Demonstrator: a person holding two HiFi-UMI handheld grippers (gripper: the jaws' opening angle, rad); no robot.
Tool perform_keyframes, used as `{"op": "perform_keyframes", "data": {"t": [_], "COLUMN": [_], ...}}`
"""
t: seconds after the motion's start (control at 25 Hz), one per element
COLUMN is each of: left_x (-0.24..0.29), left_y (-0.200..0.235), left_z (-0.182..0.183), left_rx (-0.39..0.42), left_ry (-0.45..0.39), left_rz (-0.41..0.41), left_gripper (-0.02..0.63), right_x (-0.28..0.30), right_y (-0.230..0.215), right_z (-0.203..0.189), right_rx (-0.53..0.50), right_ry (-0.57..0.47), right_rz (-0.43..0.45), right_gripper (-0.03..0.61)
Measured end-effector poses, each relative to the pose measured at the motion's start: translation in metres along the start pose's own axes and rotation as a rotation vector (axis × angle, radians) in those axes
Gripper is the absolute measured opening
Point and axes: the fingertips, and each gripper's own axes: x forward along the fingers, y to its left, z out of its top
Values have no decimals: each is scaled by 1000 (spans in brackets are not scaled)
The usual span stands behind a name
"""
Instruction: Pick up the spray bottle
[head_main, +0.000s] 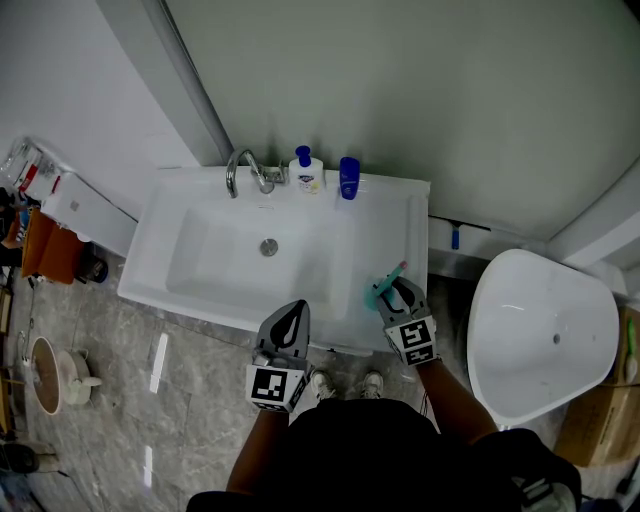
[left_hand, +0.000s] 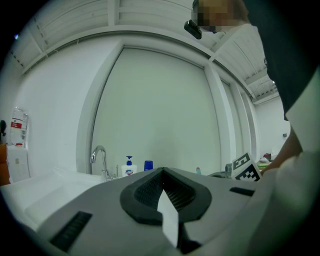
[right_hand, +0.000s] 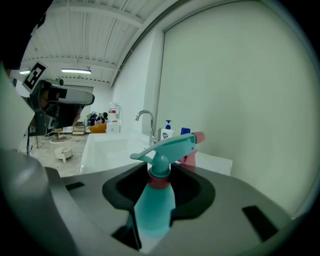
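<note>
On the sink's (head_main: 390, 215) right ledge, at about 4 o'clock from the drain (head_main: 269, 246), is the teal bottle (head_main: 385, 288). Whether its base rests on the ledge cannot be told. The right gripper (head_main: 398, 285) reaches it from 6 o'clock. In the right gripper view the jaws pinch the bottle (right_hand: 155, 200) by its body, just below the red collar. The trigger head rises clear above the right gripper (right_hand: 159, 172), and the pink nozzle points away at 1 o'clock.

The left gripper (head_main: 293, 308) hangs over the sink's front edge at 6 o'clock from the drain, well apart from the bottle. In its own view the left gripper (left_hand: 162, 172) has its jaws pressed together with nothing between them.

Along the back ledge the tap (head_main: 245, 170) stands at 11 o'clock from the drain. A soap pump (head_main: 306, 172) is at 1 o'clock, and a blue cup (head_main: 348, 177) is just beside the pump. A toilet (head_main: 540, 330) sits at 3 o'clock from the sink.
</note>
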Motion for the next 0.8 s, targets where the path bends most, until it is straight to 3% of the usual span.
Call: {"op": "perform_keyframes", "data": {"t": [0.44, 0.8], "left_x": [-5, -9], "left_y": [4, 3], "left_z": [3, 5], "left_rx": [0, -11], "left_ry": [-10, -23], "left_rz": [-4, -14], "left_gripper": [-3, -3], "right_x": [-8, -26], "right_y": [4, 7], "right_z": [26, 72], "right_rx": [-29, -48], "right_ry": [-65, -156], "right_rz": [-19, -30], "right_gripper": [139, 135]}}
